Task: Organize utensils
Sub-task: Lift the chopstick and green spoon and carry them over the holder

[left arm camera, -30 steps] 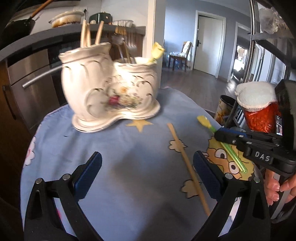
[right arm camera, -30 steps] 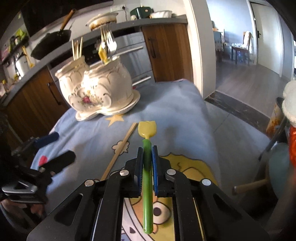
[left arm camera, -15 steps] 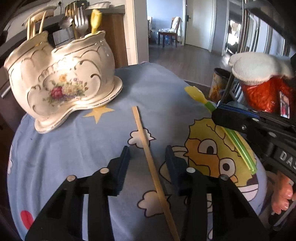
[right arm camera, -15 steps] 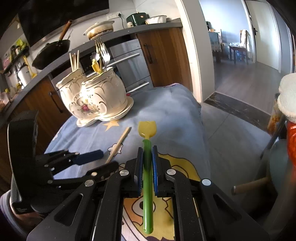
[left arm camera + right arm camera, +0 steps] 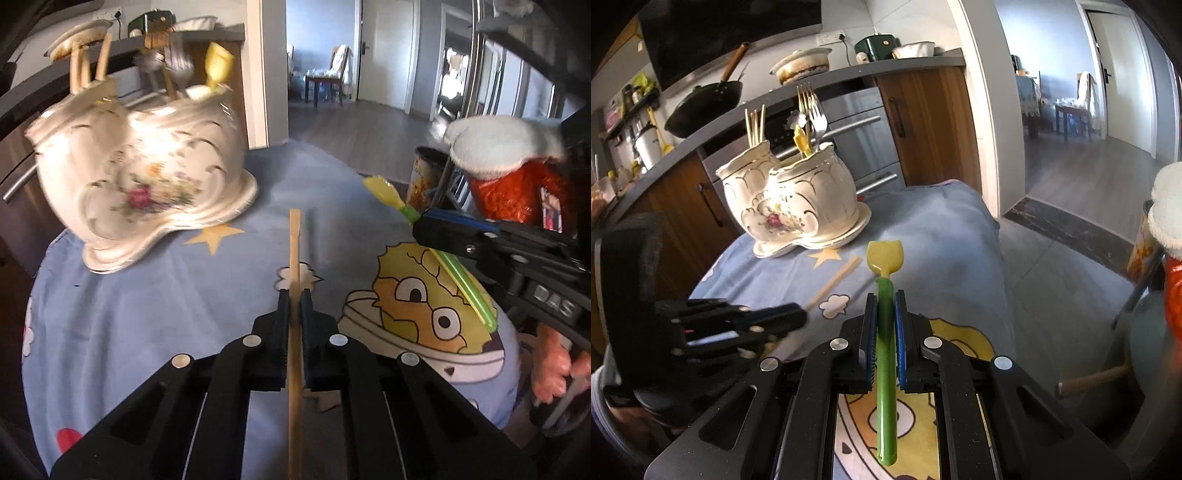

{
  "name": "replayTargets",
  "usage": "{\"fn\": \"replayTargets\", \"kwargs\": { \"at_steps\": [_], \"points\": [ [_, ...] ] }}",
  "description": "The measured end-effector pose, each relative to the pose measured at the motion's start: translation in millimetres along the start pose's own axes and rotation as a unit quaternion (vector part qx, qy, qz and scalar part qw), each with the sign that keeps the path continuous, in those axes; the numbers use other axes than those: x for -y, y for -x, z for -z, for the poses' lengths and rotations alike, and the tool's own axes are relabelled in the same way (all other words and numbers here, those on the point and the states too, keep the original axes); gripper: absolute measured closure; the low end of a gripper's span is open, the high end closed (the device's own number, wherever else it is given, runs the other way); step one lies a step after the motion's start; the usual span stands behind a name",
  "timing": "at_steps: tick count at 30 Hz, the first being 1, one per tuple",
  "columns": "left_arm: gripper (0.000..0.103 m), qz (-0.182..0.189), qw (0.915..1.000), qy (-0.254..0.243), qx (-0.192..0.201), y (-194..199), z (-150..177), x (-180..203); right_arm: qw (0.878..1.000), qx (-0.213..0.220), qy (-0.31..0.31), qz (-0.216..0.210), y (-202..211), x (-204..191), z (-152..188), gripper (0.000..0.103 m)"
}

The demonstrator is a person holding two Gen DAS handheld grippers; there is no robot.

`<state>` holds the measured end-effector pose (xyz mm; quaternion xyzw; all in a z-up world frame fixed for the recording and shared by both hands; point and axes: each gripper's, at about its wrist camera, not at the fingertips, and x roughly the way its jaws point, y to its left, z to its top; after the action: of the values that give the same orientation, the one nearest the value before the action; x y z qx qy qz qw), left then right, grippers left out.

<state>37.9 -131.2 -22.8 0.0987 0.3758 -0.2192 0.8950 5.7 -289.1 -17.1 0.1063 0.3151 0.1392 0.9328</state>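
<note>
The left gripper [image 5: 294, 295] was clamped on a slim wooden chopstick [image 5: 294, 243] above the blue cartoon tablecloth [image 5: 147, 314]. The right gripper [image 5: 885, 299] pinched a glossy green-handled plastic spoon [image 5: 885, 258] with a yellow tulip-shaped tip. Beyond stood the scalloped, flower-painted ceramic utensil holder [image 5: 792, 206].

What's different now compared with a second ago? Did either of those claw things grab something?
The left gripper swung over the wooden chopstick on the blue cloth and shut on it; a second ago it was wide open. The right gripper kept clamping the green tulip spoon. The ceramic holder stayed put.
</note>
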Motion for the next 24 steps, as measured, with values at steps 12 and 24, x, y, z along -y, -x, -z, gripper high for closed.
{"fn": "replayTargets", "kwargs": {
  "at_steps": [12,24],
  "points": [
    [0.097,0.007,0.9902,0.033,0.135,98,-17,-81,0.996,0.073,0.034,-0.036,15,-36,-69,0.093],
    [0.097,0.011,0.9615,0.079,0.263,121,-80,-140,0.981,0.150,-0.002,-0.122,-13,-60,-147,0.093]
  ]
}}
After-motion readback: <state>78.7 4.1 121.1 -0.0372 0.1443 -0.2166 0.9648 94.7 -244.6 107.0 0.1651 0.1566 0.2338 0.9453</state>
